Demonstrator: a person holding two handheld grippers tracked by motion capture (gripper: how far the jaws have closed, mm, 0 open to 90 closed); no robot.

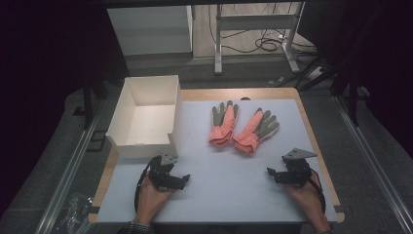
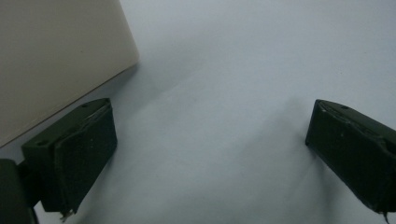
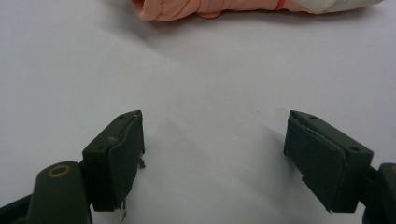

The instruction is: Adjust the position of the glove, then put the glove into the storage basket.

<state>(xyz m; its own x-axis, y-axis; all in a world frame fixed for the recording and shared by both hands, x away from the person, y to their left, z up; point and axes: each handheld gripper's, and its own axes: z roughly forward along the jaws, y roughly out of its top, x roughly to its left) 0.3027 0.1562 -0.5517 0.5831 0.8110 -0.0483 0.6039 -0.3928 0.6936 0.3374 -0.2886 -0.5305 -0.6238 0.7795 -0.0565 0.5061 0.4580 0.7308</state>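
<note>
Two orange gloves with grey palms lie side by side on the white table cover point(image 1: 224, 180), the left glove point(image 1: 223, 124) and the right glove point(image 1: 254, 129). My left gripper point(image 1: 184, 179) rests low near the front left, just in front of the white box point(image 1: 146, 117), its tips toward the middle. In the left gripper view its jaws point(image 2: 210, 116) stand wide open over bare cover, with the box wall point(image 2: 56, 60) at the upper left. My right gripper point(image 1: 271, 173) sits at the front right, open with nothing between its jaws point(image 3: 215, 121). The orange cuff of a glove point(image 3: 210, 8) lies just ahead of it.
The open white box holds nothing that I can see and stands at the table's left rear. The wooden table edge point(image 1: 311, 131) shows around the cover. Beyond the table are metal frame legs point(image 1: 218, 44) and cables point(image 1: 268, 44) on the floor.
</note>
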